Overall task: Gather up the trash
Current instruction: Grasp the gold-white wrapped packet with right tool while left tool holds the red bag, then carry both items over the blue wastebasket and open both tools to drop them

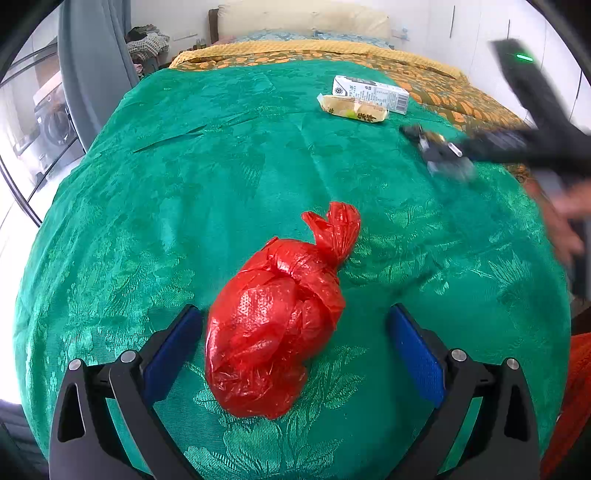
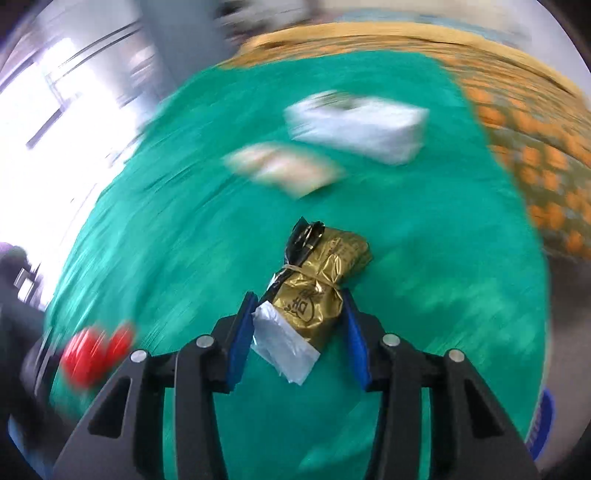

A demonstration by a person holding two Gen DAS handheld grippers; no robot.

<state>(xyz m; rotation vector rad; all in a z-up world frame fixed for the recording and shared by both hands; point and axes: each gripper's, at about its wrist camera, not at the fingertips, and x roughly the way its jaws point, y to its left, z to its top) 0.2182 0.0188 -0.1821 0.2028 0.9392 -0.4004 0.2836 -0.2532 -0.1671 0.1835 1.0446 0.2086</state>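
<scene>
A knotted red plastic bag (image 1: 275, 314) lies on the green bedspread (image 1: 221, 166). My left gripper (image 1: 295, 325) is open, its blue pads either side of the bag, not closed on it. My right gripper (image 2: 299, 310) is shut on a gold and black wrapper bundle (image 2: 314, 280) with a silver end, held above the bedspread (image 2: 424, 258). The right gripper also shows blurred in the left wrist view (image 1: 443, 151). A white carton (image 1: 371, 94) and a yellow snack wrapper (image 1: 352, 109) lie farther back. Both appear blurred in the right wrist view, carton (image 2: 358, 125) and wrapper (image 2: 284, 168), as does the red bag (image 2: 94, 350).
An orange patterned blanket (image 1: 424, 81) and a pillow (image 1: 303, 18) lie at the bed's far end. A grey curtain (image 1: 96, 55) and a glass door stand to the left. A person's hand (image 1: 561, 221) is at the right edge.
</scene>
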